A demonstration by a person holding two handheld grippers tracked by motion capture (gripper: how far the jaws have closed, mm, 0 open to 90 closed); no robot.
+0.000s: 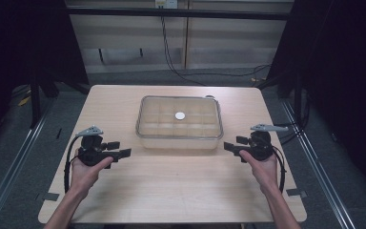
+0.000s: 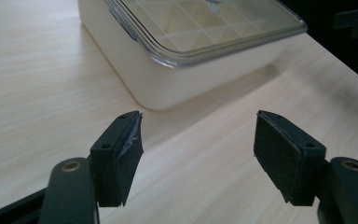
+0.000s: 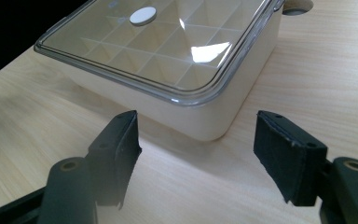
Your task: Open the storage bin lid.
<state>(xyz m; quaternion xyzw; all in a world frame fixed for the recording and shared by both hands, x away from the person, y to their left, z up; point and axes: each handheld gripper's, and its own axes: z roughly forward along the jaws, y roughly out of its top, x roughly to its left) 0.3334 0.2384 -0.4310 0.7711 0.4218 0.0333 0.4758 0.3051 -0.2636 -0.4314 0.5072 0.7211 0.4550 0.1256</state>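
Pale wooden surface (image 1: 171,191); cream compartment box (image 1: 179,123) at its centre under a clear lid (image 3: 168,46), small white disc (image 1: 180,115) on the lid; left gripper (image 1: 119,149) and right gripper (image 1: 232,145) flanking the box's near corners, apart from it, jaws spread wide, grasping nothing.

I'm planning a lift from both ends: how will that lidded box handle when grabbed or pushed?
The box looks stiff, with moulded walls and an inner grid, so it should not flex much. Its clear lid is glossy, so pads may slip there. Low and wide on the table, it would likely slide rather than tip. It looks empty, so probably light.
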